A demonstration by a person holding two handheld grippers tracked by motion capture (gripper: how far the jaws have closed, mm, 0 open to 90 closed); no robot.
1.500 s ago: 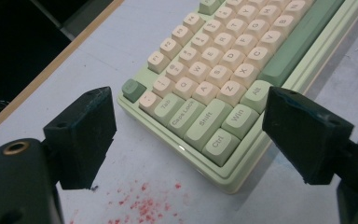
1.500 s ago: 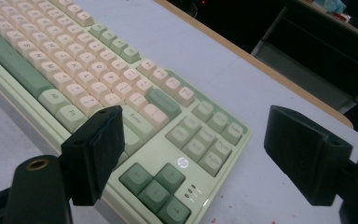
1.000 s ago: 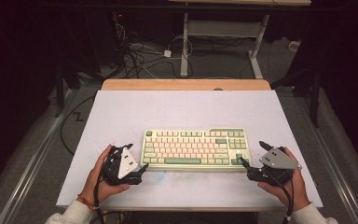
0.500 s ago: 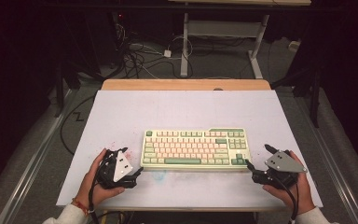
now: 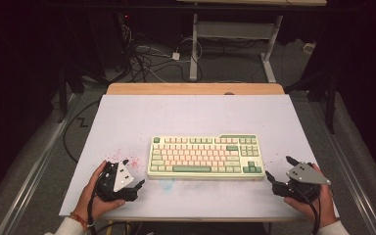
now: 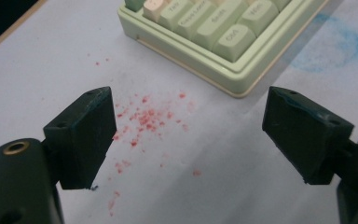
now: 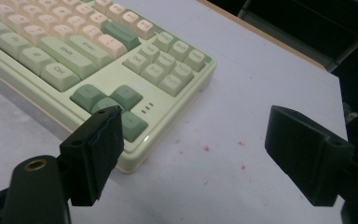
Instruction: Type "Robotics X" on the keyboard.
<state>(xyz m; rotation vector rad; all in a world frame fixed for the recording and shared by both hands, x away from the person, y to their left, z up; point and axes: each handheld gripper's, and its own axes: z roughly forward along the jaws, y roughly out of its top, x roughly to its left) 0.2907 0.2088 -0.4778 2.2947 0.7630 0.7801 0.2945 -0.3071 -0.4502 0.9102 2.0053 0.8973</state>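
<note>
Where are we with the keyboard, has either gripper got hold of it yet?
Not yet. The keyboard lies flat on the white table, nothing gripping it. The left gripper sits off its near left corner, jaws open and empty over red specks. The right gripper sits by its near right corner, jaws open too. Closing in, gripping and any move all look left to do.
</note>
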